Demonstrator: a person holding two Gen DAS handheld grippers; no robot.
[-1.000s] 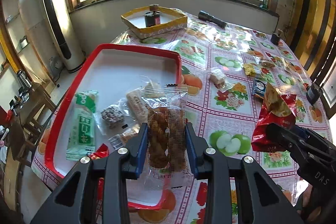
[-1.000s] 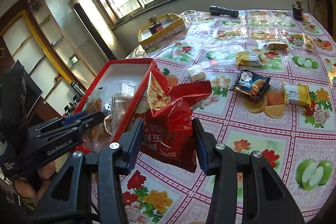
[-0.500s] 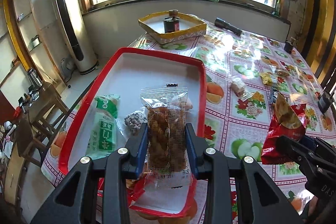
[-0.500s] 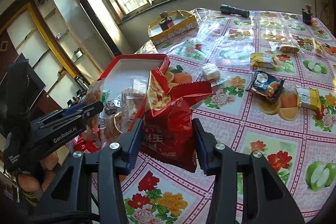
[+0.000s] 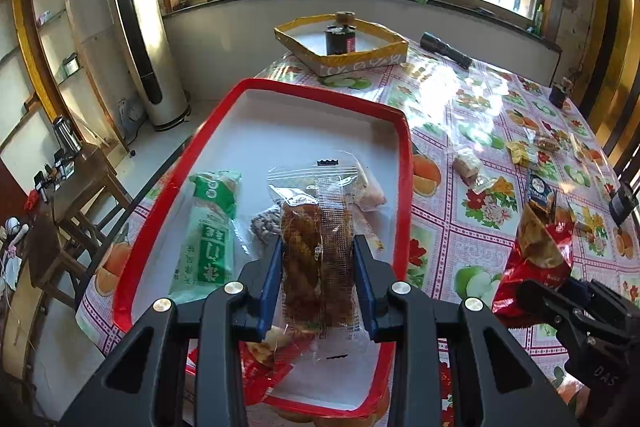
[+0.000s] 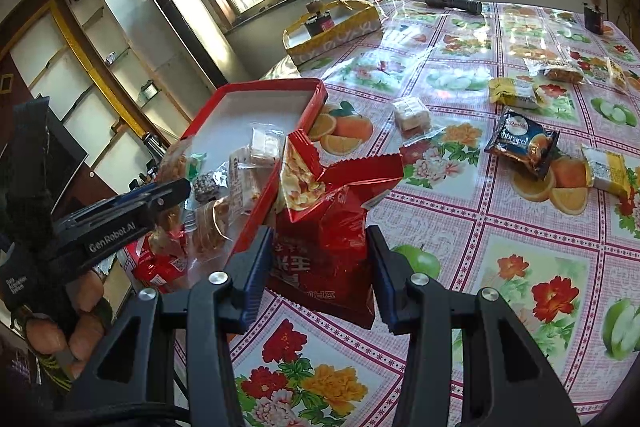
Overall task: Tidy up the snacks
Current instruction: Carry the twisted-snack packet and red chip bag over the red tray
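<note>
Snacks: clear plastic packet of brown twisted pastry (image 5: 318, 247) and crumpled red foil snack bag (image 6: 324, 227), each gripped in a claw.
Left claw (image 5: 316, 267): closed on clear packet of brown twisted pastry, held above near end of red-rimmed white tray (image 5: 304, 115).
Right claw (image 6: 320, 267): clamped on red foil bag, just beside tray's right rim, over floral plastic-covered worktop (image 6: 500, 227).
Inside tray: long green-and-white wrapped bar (image 5: 212, 227) at left; small clear packs lying under held packet.
Right of tray, on worktop: white cube-shaped sweet pack (image 6: 412, 113), dark blue biscuit packet (image 6: 524, 145), two yellow wrapped snacks (image 6: 514, 93).
Beyond tray: yellow cardboard box (image 5: 360, 57) holding dark jar (image 5: 340, 39); black flashlight (image 6: 452, 1) near worktop's far edge.
</note>
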